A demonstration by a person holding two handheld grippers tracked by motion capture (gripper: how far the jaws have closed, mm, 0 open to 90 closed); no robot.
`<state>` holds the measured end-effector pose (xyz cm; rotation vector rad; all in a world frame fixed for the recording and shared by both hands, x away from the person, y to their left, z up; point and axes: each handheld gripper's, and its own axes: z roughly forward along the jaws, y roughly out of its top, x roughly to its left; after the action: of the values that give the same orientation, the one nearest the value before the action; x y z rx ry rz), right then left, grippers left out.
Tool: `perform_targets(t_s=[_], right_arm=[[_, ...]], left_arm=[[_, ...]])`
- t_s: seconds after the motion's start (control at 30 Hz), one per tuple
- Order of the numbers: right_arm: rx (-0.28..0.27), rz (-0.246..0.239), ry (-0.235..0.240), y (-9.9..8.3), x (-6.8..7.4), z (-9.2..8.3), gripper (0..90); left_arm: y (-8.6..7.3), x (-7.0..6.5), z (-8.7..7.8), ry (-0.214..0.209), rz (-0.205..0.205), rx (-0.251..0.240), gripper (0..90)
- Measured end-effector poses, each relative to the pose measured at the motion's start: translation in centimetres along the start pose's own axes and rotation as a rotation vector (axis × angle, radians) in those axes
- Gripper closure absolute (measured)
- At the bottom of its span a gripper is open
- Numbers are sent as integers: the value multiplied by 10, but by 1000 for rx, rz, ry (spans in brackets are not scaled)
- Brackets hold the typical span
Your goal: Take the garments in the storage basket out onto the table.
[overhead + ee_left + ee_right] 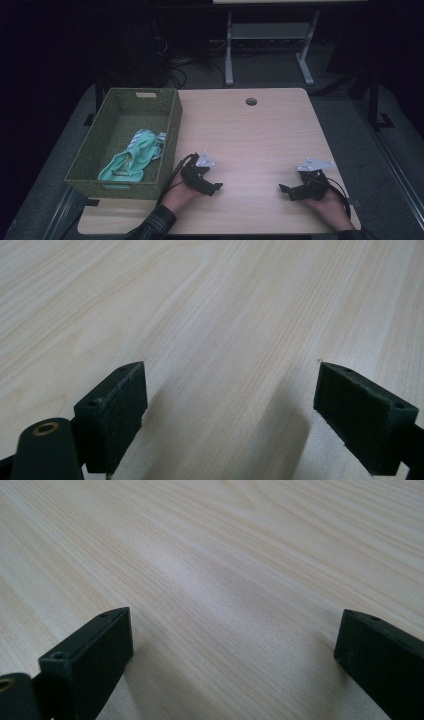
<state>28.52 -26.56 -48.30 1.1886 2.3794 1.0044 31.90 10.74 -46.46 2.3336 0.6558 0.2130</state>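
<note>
High view: both claws rest released on the bare worktop (250, 135), left claw (216, 188) near the basket (170, 130) holding green cloth (132, 157), right claw (284, 190) well apart.

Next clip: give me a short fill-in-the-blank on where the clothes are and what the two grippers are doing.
1. The mint-green garment lies inside the woven ____.
2. The basket stands at the table's ____ edge.
3. The left gripper and the right gripper both have their jaws ____.
4. Between each pair of jaws shows bare ____.

Missing words: basket; left; open; wood
</note>
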Motion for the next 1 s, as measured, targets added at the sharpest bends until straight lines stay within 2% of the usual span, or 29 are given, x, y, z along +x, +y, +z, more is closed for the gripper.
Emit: perform_targets(t_s=[0.17, 0.9, 1.0], right_arm=[[0, 0, 0, 0, 0, 0, 18], [-1, 0, 0, 0, 0, 0, 18], [-1, 0, 0, 0, 0, 0, 18]], left_arm=[[1, 1, 0, -5, -4, 8, 133], [10, 3, -10, -2, 1, -16, 133], [12, 5, -13, 2, 11, -19, 134]])
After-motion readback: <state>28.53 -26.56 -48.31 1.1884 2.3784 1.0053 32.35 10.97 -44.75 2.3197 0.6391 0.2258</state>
